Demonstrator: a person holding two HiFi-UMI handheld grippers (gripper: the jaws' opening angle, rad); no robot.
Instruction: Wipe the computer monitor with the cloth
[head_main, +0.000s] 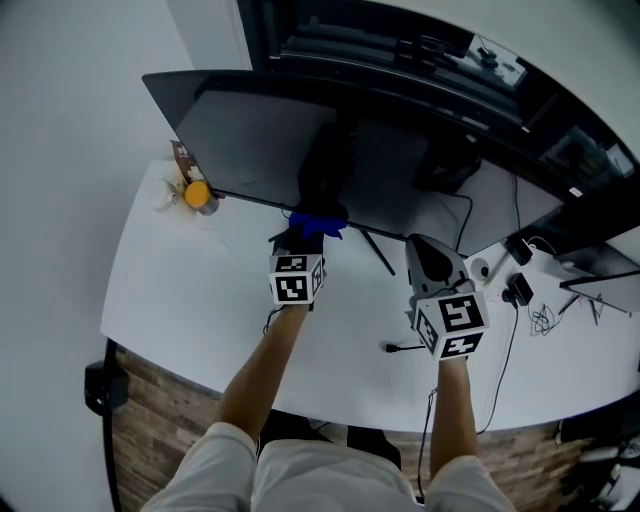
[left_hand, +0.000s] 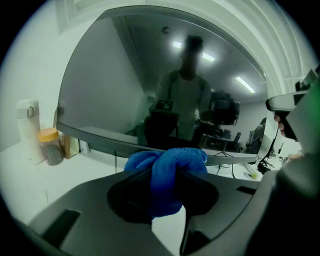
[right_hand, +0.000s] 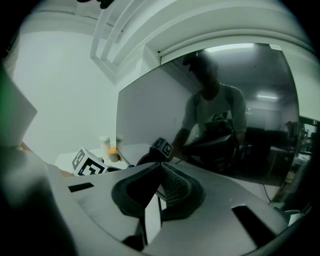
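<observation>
The dark computer monitor (head_main: 260, 150) stands at the back of the white desk (head_main: 190, 300), its screen off and reflecting the person. My left gripper (head_main: 305, 234) is shut on a bunched blue cloth (head_main: 318, 222), just in front of the monitor's lower edge near its middle. In the left gripper view the cloth (left_hand: 172, 159) bulges out above the closed jaws of the left gripper (left_hand: 166, 184), with the monitor (left_hand: 120, 90) close ahead. My right gripper (head_main: 427, 250) hovers over the desk to the right, pointing at the screen. Its jaws meet at the tips with nothing between them (right_hand: 160, 167).
An orange-lidded jar (head_main: 198, 194) and a white bottle (left_hand: 27, 131) stand by the monitor's left corner. Cables and adapters (head_main: 515, 285) lie at the right, and a black cable (head_main: 400, 347) lies beneath the right gripper. The desk's front edge curves near the person's legs.
</observation>
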